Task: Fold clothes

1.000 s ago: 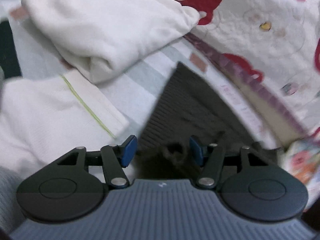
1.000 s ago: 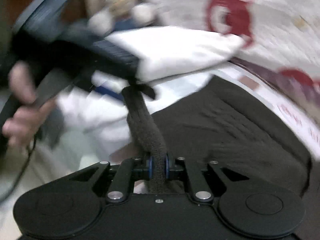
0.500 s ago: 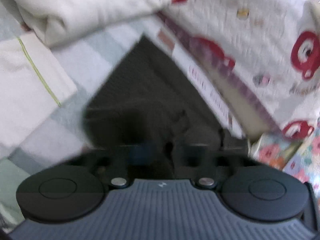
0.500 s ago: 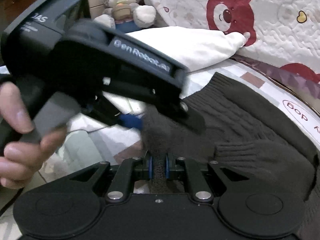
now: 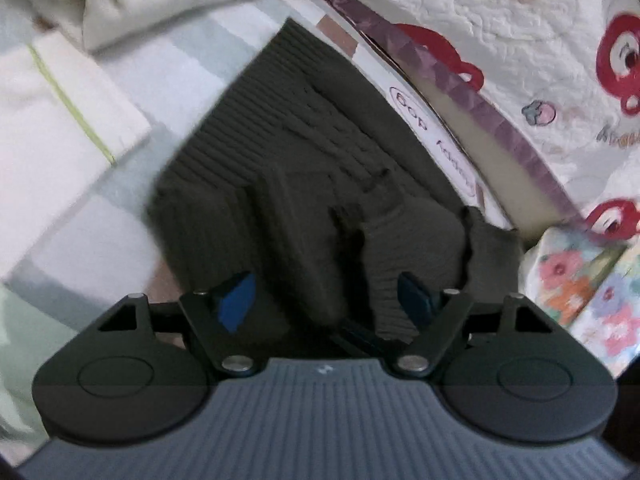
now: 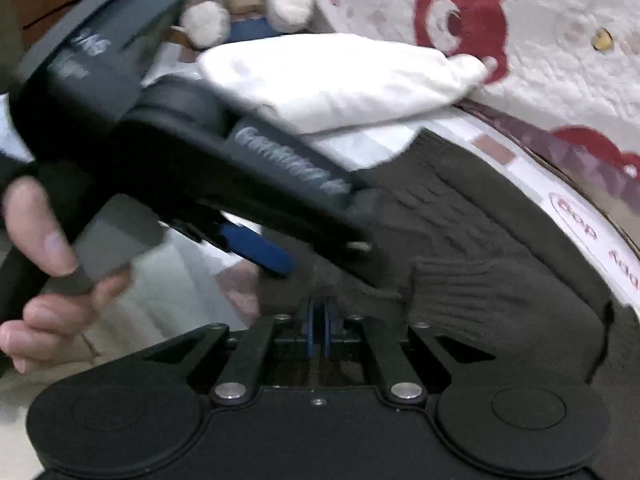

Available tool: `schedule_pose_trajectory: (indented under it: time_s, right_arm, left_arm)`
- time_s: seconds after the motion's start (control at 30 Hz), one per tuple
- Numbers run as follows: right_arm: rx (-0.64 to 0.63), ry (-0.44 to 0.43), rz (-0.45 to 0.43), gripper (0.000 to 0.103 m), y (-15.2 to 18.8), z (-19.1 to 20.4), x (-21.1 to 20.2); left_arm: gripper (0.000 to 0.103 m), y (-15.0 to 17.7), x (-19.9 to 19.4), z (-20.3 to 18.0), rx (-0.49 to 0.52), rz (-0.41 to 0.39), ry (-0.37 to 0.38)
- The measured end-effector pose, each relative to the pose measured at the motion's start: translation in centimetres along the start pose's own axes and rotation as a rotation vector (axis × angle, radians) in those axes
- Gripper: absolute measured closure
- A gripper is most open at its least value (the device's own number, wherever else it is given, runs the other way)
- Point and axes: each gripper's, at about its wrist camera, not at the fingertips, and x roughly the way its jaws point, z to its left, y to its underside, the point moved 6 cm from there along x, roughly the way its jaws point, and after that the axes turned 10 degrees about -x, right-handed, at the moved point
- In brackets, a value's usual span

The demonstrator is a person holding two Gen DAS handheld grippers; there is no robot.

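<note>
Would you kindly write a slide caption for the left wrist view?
Left gripper, fingers just opened, poised over a folded dark knit sweater on a pastel bedsheet, white folded clothes alongside.

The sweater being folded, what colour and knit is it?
Dark brown sweater, ribbed with cable texture; clearest in the left wrist view.

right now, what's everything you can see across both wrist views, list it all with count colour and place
knit sweater: one, dark brown, flat on the bed under both grippers
folded clothes: two, white, beyond the sweater; one has a green line
bed sheet: one, pale check, under everything
quilt: one, white with red bears, along the far side
plush toy: one, cream, far end
floral cloth: one, multicolour, beside the sweater's edge
left gripper: one, black with blue pads, open over a sweater fold, jaws just opened
right gripper: one, black, shut at the sweater
hand: one, holding the left gripper's handle
</note>
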Motion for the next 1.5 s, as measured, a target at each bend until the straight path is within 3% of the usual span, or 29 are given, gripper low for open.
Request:
schedule_pose_trajectory:
  time_s: [0.13, 0.2, 0.23, 0.27, 0.37, 0.43, 0.5, 0.63, 0.7, 0.77, 0.83, 0.87, 0.93, 0.97, 1.0, 1.03, 1.1, 1.2, 1.27, 1.33, 1.43, 1.5]
  right_arm:
    - [-0.011, -0.038, -0.041, 0.098, -0.3, 0.3, -1.0]
    - [0.005, -0.074, -0.064, 0.098, -0.4, 0.2, -1.5]
    - [0.014, -0.093, -0.076, 0.098, -0.4, 0.2, -1.8]
    - [0.022, -0.113, -0.087, 0.098, -0.6, 0.0, -2.5]
    - [0.089, -0.112, -0.151, 0.092, -0.8, -2.5, -6.6]
    - [0.163, -0.036, -0.169, 0.073, -0.2, -5.6, -9.9]
    - [0.246, 0.070, -0.150, 0.070, 1.4, -9.4, -12.8]
    - [0.426, 0.219, -0.037, 0.069, 7.6, -15.4, -16.8]
    - [0.530, 0.199, -0.034, 0.068, 10.4, -16.4, -17.5]
    - [0.634, 0.177, -0.033, 0.068, 13.2, -17.4, -18.1]
    - [0.648, 0.153, -0.038, 0.067, 14.5, -17.2, -18.1]
    - [0.625, 0.164, -0.019, 0.066, 15.1, -16.9, -17.6]
    - [0.575, 0.187, 0.023, 0.062, 16.3, -16.3, -16.5]
    - [0.550, 0.199, 0.043, 0.062, 16.9, -16.0, -16.0]
    - [0.542, 0.225, 0.035, 0.062, 17.6, -15.9, -15.6]
    - [0.536, 0.253, 0.025, 0.062, 18.2, -15.8, -15.3]
    - [0.597, 0.268, -0.033, 0.062, 19.3, -15.9, -15.2]
    - [0.636, 0.265, -0.062, 0.062, 20.3, -16.3, -15.4]
    - [0.613, 0.274, -0.047, 0.062, 20.8, -16.4, -15.7]
    - [0.590, 0.283, -0.032, 0.062, 21.3, -16.5, -16.0]
    - [0.622, 0.241, -0.016, 0.062, 22.5, -17.2, -16.4]
    - [0.762, 0.155, -0.170, 0.062, 23.6, -18.3, -18.0]
  left_arm:
    - [0.034, 0.0, -0.5, 1.2, -0.033, -0.095, -0.096]
    - [0.047, 0.0, -1.2, 1.6, -0.064, -0.147, -0.083]
    - [0.074, 0.1, -1.4, 1.7, -0.048, -0.159, -0.098]
    - [0.091, 0.2, -1.4, 1.7, -0.020, -0.164, -0.125]
    - [0.091, 0.4, -0.9, 2.0, 0.056, -0.164, -0.202]
    - [0.091, 0.2, -0.9, 1.7, 0.074, -0.168, -0.208]
    - [0.091, 0.2, -0.7, 1.6, 0.092, -0.160, -0.218]
    - [0.082, 0.0, -0.6, 1.6, 0.077, -0.148, -0.206]
    - [0.066, 0.1, -0.4, 1.3, 0.074, -0.129, -0.162]
    - [0.027, 0.2, 0.1, 0.6, 0.091, -0.103, -0.112]
    - [0.007, 0.5, 1.0, -0.5, 0.147, -0.076, -0.089]
    - [0.004, 0.6, 1.4, -0.9, 0.163, -0.076, -0.099]
    - [0.011, 1.0, 2.0, -1.8, 0.228, -0.090, -0.171]
    - [0.036, 1.3, 2.3, -2.4, 0.297, -0.094, -0.232]
    - [0.056, 1.6, 2.5, -3.2, 0.415, -0.111, -0.337]
    - [0.084, 1.9, 2.7, -3.8, 0.526, -0.122, -0.419]
    - [0.086, 2.4, 3.1, -4.9, 0.666, -0.129, -0.482]
    - [0.086, 2.0, 3.1, -5.5, 0.617, -0.119, -0.475]
    - [0.094, 1.6, 3.0, -5.9, 0.571, -0.127, -0.462]
    - [0.095, 1.1, 2.3, -7.4, 0.569, -0.174, -0.444]
    - [0.095, 2.1, 1.5, -12.4, 0.715, -0.274, -0.436]
    - [0.095, 4.1, 1.7, -16.9, 0.857, -0.310, -0.409]
